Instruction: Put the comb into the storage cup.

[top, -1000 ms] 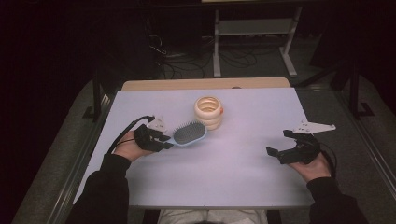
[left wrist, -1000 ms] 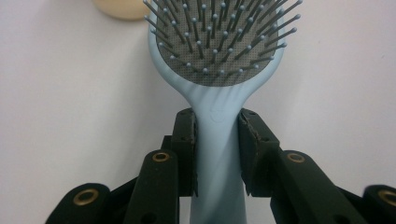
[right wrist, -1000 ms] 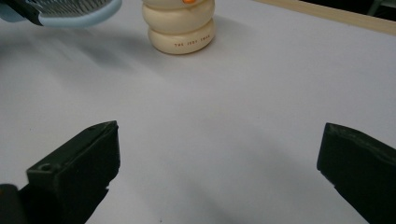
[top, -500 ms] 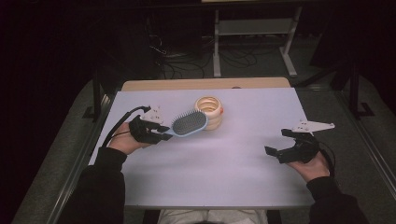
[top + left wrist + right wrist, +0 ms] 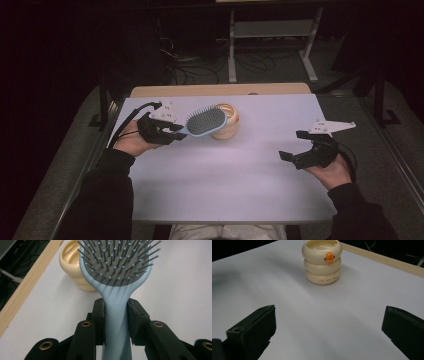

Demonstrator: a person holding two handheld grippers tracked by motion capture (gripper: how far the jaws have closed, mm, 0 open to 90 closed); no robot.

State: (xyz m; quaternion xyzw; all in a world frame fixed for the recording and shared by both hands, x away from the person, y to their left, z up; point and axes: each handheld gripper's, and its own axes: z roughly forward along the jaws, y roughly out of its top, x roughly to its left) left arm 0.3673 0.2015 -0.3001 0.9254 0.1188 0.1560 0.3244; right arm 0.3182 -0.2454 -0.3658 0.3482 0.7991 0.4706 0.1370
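Note:
A light blue hairbrush (image 5: pixel 204 121) with a grey bristle pad is held above the table, and my left gripper (image 5: pixel 176 133) is shut on its handle. In the left gripper view both pads press the handle of the hairbrush (image 5: pixel 116 305), bristles up. Just beyond the brush head stands a cream ringed cup (image 5: pixel 227 125) with an orange duck bill; the cream cup (image 5: pixel 322 261) stands upright in the right gripper view too. At the right side of the table my right gripper (image 5: pixel 292 145) hangs open above the white surface with nothing between its jaws.
The white tabletop (image 5: pixel 235 175) has a wooden strip (image 5: pixel 220 90) along its far edge. Beyond the table stand a metal shelf frame (image 5: pixel 270 35) and loose cables (image 5: pixel 200 70) on the dark floor.
My left gripper has lifted the hairbrush off the table and carried it up and away, its head now in front of the cup. The right gripper has risen slightly.

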